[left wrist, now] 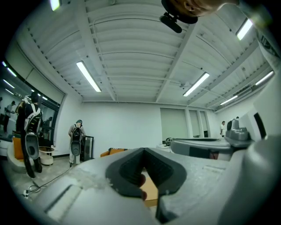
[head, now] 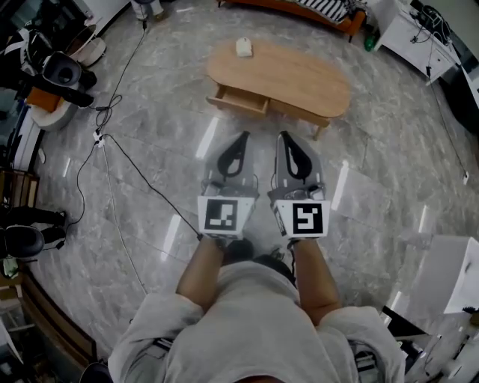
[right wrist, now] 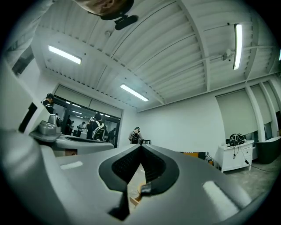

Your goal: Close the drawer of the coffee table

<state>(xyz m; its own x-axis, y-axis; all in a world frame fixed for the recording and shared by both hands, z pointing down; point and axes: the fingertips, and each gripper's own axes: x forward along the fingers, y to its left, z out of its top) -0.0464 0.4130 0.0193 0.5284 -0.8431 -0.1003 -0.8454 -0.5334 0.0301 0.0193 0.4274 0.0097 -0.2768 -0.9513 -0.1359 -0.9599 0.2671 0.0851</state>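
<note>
- The coffee table (head: 299,75) is a long, rounded one made of light wood. It stands on a shiny grey stone floor (head: 150,247).
- The drawer (head: 241,99) is in the side of the coffee table that faces the person, near its left end. It sticks out, so it is open.
- A small white thing (head: 244,47) sits on top of the coffee table, at the far left end. It may be a little box, but it is too small to tell.
- The left gripper (head: 241,138) is in front of the coffee table, on the person's side, and does not touch it. Its two jaws are pressed together with nothing between them.
- The right gripper (head: 285,138) is just beside the left one, also in front of the coffee table and apart from it. Its jaws are together too, with nothing in them.
- Both grippers point toward the coffee table.
- A thin black cable (head: 127,168) runs over the floor, off to the left of the coffee table.
- An orange sofa (head: 299,9) is behind the coffee table, at the far side.
</note>
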